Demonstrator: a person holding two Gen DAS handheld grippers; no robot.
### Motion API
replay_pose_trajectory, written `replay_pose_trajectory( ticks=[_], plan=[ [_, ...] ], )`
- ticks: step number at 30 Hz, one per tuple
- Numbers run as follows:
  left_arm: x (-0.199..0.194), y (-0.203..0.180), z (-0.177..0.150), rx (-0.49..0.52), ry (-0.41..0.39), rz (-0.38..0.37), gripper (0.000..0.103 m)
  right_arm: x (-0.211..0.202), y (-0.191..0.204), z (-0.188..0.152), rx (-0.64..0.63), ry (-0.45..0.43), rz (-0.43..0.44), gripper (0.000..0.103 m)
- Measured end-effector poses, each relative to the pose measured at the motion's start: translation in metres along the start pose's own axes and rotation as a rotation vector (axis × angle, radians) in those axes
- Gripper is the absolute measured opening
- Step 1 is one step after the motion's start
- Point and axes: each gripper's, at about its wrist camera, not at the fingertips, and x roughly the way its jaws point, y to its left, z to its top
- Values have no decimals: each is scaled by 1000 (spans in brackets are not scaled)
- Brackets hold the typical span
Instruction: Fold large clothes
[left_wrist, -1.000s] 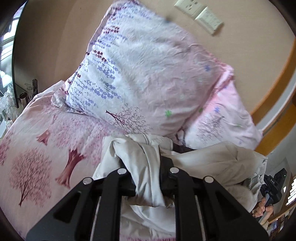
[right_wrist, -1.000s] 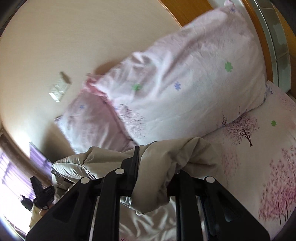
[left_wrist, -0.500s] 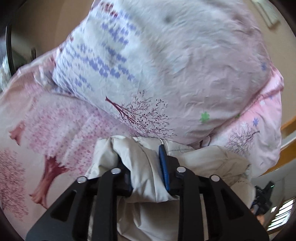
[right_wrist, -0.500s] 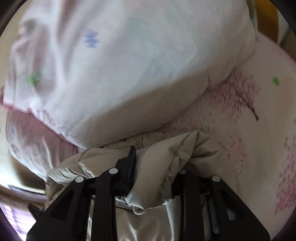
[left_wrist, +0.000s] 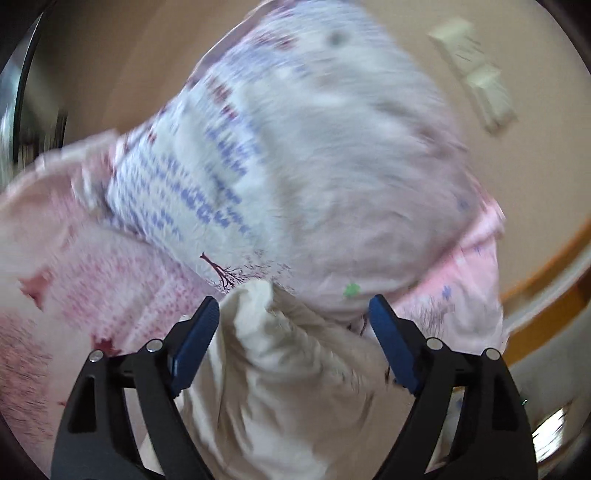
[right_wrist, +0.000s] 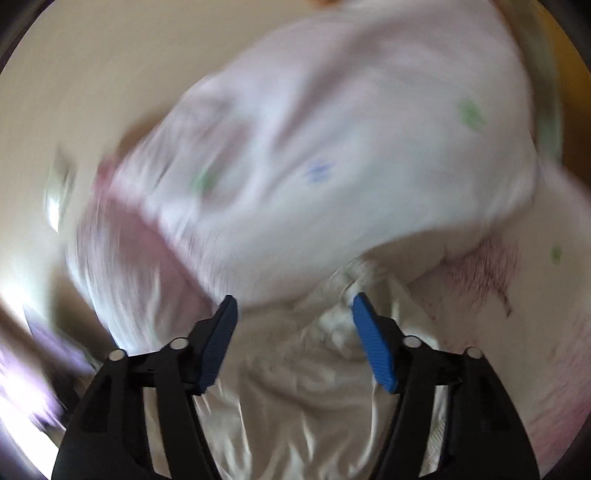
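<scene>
Cream padded garment (left_wrist: 280, 373) bunched on bed, just below pillow (left_wrist: 314, 147). Left tongs (left_wrist: 291, 332) just opening, blue pads clear of cloth lying between. Right tongs (right_wrist: 291, 325) likewise spreading, garment loose between.

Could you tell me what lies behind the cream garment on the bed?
Printed pillows rise directly behind the cream garment, its far edge against them. The pink tree-print bedsheet shows alongside; the sheet beneath it is covered.
</scene>
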Motion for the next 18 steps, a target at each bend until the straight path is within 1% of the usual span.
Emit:
replay_pose_trajectory(
  ticks=[1,2,3,5,6,8,9,12,14,16,17,18],
  plan=[
    [-7,-12,-10,74,2,19,84,2,14,-9,-81,29,-2,54],
    [-12,-22,-21,139,8,37,84,5,31,-19,-165,68,-14,50],
    [-15,-31,-32,197,14,49,84,10,46,-30,-238,103,-10,44],
    [-17,-49,-61,307,52,44,84,20,72,-52,-332,156,-9,38],
    [-13,-59,-75,355,78,46,84,25,81,-56,-359,173,-6,36],
    [-8,-68,-89,413,112,57,84,37,100,-67,-415,216,-12,34],
    [-2,-74,-96,452,124,83,84,39,106,-66,-431,223,-24,34],
    [15,-81,-103,505,132,154,84,55,116,-68,-476,245,-82,34],
    [26,-83,-104,512,150,187,84,71,122,-69,-500,265,-148,34],
    [41,-80,-104,506,173,246,84,87,115,-72,-480,314,-209,32],
    [45,-78,-103,500,182,259,84,99,108,-72,-455,358,-242,32],
    [52,-75,-101,487,190,280,84,107,102,-73,-434,390,-250,32]
  ],
)
